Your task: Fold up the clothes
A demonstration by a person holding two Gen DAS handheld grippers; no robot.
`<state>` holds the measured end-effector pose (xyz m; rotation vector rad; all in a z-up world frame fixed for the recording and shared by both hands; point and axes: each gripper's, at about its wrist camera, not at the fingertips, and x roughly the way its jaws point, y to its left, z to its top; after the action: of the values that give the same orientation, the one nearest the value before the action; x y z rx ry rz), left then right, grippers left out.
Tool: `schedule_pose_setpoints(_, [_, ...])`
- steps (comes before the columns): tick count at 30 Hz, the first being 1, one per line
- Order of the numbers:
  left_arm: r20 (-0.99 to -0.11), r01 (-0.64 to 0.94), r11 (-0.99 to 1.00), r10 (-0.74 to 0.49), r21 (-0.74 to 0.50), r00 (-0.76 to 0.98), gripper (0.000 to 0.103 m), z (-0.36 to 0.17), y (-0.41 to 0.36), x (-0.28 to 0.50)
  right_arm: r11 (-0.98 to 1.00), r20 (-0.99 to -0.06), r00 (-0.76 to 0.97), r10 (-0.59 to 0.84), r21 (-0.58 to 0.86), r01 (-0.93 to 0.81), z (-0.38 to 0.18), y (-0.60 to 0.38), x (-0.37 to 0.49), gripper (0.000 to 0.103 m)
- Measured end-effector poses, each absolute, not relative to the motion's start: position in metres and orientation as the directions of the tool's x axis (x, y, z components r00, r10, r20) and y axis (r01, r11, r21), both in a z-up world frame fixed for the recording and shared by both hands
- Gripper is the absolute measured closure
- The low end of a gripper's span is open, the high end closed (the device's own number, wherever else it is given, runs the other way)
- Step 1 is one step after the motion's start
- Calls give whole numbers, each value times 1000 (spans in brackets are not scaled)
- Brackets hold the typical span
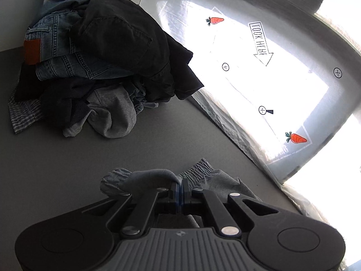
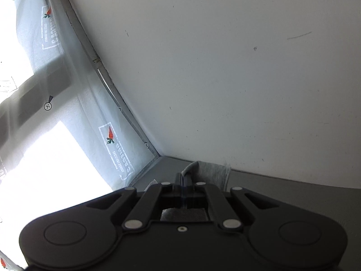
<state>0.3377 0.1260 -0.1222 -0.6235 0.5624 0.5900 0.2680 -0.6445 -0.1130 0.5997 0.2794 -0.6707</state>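
A grey garment with a gathered elastic waistband hangs bunched just beyond my left gripper, which is shut on a fold of it above the dark grey tabletop. In the right wrist view my right gripper is shut on a lighter grey piece of cloth, likely the same garment, held up near the table's corner. Most of the cloth lies hidden below both grippers.
A heap of clothes sits at the far left of the table: blue jeans, a black garment on top, grey and checked pieces below. A plastic-covered window with carrot stickers bounds the right side. A white wall stands behind the corner.
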Motion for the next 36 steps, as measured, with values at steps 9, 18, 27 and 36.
schedule_pose_setpoints(9, [-648, -674, 667, 366, -318, 668, 102, -139, 110, 427, 708, -453, 744, -490, 290, 643, -134, -660, 398, 103])
schedule_pose_setpoints(18, [-672, -645, 736, 372, -207, 640, 102, -173, 97, 540, 773, -491, 740, -460, 189, 606, -177, -673, 524, 103])
schedule_pose_setpoints(27, [-733, -667, 725, 359, -171, 578, 101, -224, 98, 607, 795, -594, 688, -417, 130, 593, -232, -682, 621, 102])
schedule_pose_setpoints(36, [-760, -627, 772, 343, -107, 552, 88, -249, 90, 617, 793, -626, 673, -395, 137, 594, -251, -684, 656, 78])
